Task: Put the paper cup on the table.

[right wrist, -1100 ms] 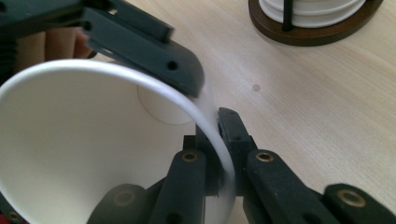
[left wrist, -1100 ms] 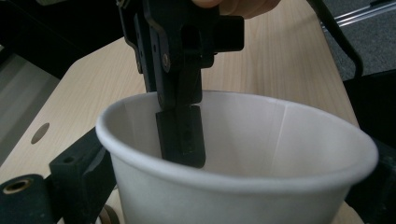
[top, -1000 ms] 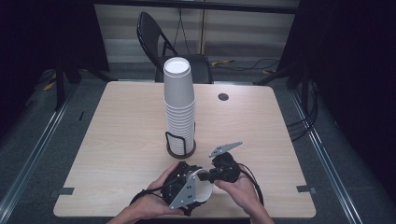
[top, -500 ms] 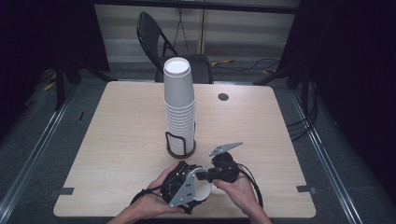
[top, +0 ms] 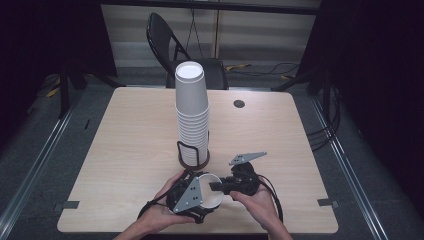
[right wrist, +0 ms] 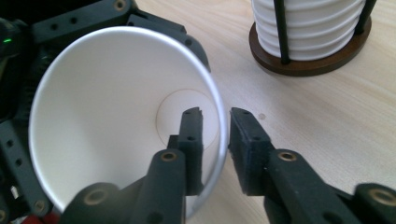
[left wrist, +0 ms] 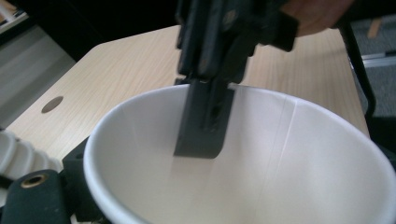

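1. A light wooden table with rounded corners (top: 130,130) takes up the middle of the high view, with a small dark round grommet (top: 239,104) near its upper right edge.
2. A black folding chair (top: 167,40) stands beyond the table's far edge, at the top centre of the frame.
3. A tall stack of white paper cups (top: 192,107) stands upright at the centre of the table, its foot seated in a dark round holder of black wire on a brown wooden base (top: 193,155); in the right gripper view the same holder (right wrist: 308,63) sits at the upper right.
4. A single white paper cup (top: 212,192) lies on its side at the lower centre of the high view, just below the holder and between the two grippers — its open mouth faces right, toward the right gripper.
5. The left gripper (top: 190,197), bearing a grey three-cornered plate, is clamped around the cup's body; in the left gripper view the cup's rim (left wrist: 140,100) spans the lower frame, with a black jaw beside it at the lower left.
6. The right gripper (right wrist: 216,135) has its jaws narrow, astride the cup's rim — one jaw inside the cup (right wrist: 116,121), the other outside. I cannot tell whether they actually pinch the wall.
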A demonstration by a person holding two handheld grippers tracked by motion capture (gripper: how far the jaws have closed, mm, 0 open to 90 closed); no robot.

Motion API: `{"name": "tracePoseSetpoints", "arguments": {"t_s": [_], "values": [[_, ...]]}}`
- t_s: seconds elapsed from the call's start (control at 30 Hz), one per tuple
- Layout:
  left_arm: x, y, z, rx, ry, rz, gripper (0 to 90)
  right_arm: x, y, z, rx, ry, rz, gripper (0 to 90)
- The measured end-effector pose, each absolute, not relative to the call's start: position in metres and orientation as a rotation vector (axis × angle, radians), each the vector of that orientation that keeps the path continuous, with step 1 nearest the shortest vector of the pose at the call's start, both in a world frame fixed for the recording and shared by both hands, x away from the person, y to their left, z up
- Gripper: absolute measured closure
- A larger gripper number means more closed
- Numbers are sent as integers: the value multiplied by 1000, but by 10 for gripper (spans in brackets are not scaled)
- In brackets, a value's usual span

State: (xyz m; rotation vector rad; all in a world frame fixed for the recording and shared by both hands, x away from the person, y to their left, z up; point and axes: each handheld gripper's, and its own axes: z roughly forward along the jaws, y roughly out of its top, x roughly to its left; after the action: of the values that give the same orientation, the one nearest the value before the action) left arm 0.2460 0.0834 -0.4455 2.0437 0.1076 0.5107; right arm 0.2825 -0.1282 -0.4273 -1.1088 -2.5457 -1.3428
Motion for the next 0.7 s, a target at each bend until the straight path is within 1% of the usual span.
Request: {"name": "tracePoseSetpoints", "arguments": {"t_s": [0.33, 0.47, 0.53, 0.6, 0.7], "values": [[252, 96, -450, 2011, 247, 419, 111, 282, -139, -421, -1132, -2531, -1471, 651], [256, 100, -449, 1963, 315, 352, 108, 283, -145, -419, -1154, -2497, -1513, 588], [257, 102, -450, 1959, 331, 345, 109, 282, -147, -418, -1161, -2491, -1539, 553], [257, 104, -450, 1954, 350, 342, 107, 281, -147, -416, -1190, -2509, -1589, 544], [259, 111, -449, 1949, 383, 336, 107, 281, -151, -415, -1229, -2501, -1632, 494]]}}
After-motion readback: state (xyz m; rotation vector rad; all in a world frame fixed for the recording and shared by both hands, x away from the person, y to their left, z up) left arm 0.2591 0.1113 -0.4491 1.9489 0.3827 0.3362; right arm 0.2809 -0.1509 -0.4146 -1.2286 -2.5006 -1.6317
